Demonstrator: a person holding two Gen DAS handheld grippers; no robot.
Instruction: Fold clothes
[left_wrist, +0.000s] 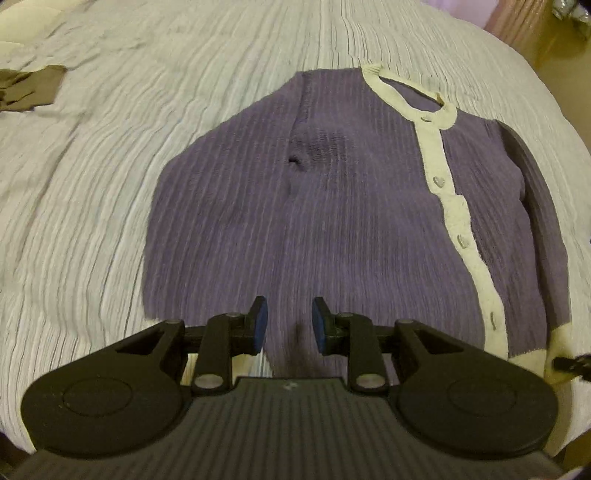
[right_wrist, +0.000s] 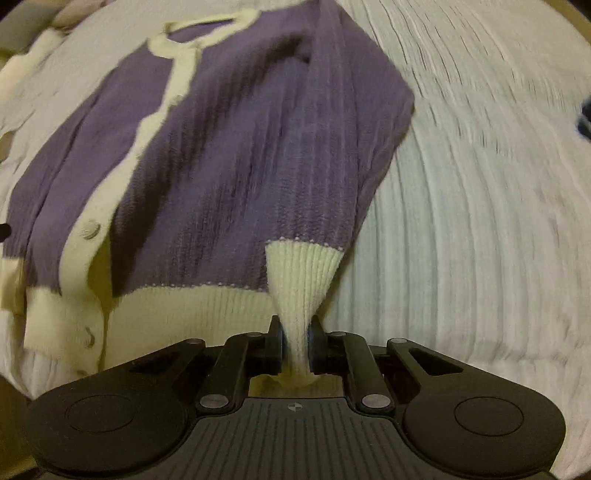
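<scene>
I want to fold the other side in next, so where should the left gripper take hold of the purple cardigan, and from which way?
Probably the cardigan's bottom edge just ahead of the left gripper, coming down from above. That edge lies flat on the bedspread and free, and the open jaws already straddle the cloth there. The right gripper is pinching the cream sleeve cuff, so that side is taken.

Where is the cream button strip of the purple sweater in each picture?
Left wrist view: the button strip runs down the right side, from the collar to the hem.
Right wrist view: the button strip runs down the left side, blurred.
Shared landmark: the cream collar, at the strip's top end in both.
</scene>
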